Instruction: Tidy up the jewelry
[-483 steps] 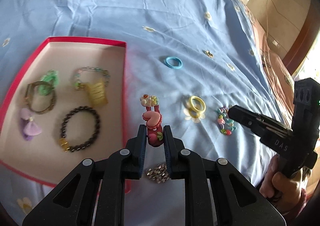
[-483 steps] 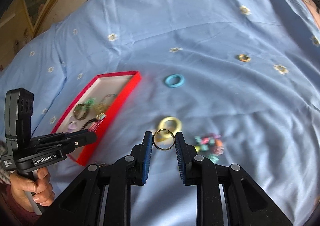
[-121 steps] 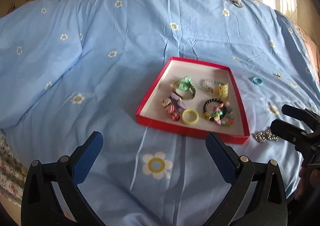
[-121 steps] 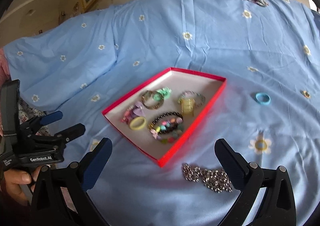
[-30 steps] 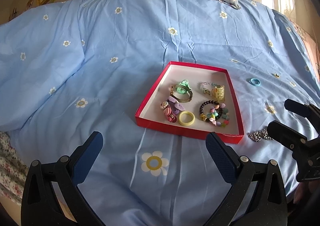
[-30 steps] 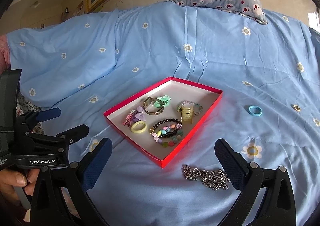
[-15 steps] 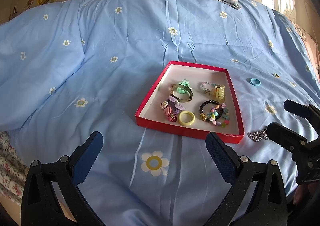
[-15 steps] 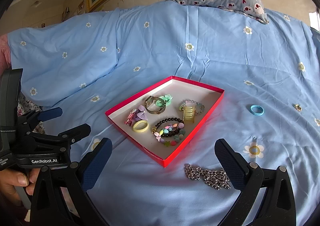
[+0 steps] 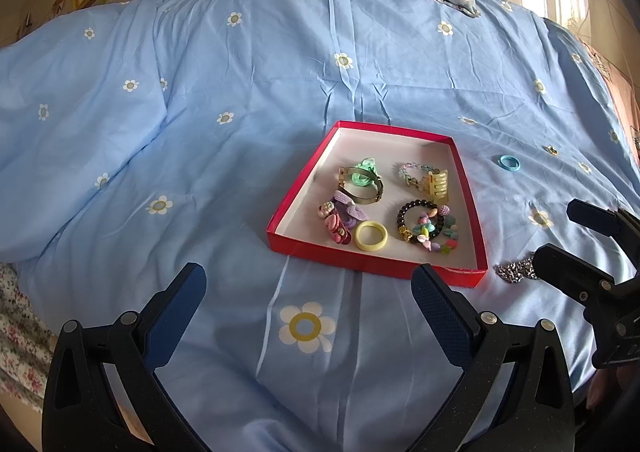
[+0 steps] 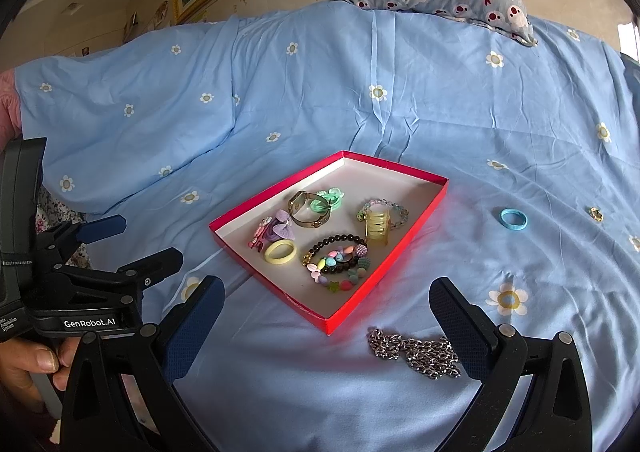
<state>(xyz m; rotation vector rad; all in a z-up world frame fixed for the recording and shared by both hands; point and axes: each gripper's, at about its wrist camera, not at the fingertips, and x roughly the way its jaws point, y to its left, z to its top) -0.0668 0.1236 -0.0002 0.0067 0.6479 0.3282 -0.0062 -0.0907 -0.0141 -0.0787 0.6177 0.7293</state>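
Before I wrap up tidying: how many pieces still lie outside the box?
2: a silver chain by the box's near corner, a blue ring farther right.

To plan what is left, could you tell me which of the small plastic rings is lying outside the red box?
The small blue plastic ring, alone on the blue bedsheet; the yellow ring lies inside the red box.

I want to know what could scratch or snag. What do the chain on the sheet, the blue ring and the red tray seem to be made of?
Chain: looks like silvery metal, its links glinting.
Blue ring: smooth, matte and uniformly coloured, probably plastic or rubber; can't tell which.
Red tray: thin straight walls, sharp folded corners, pale matte inside, likely cardboard.
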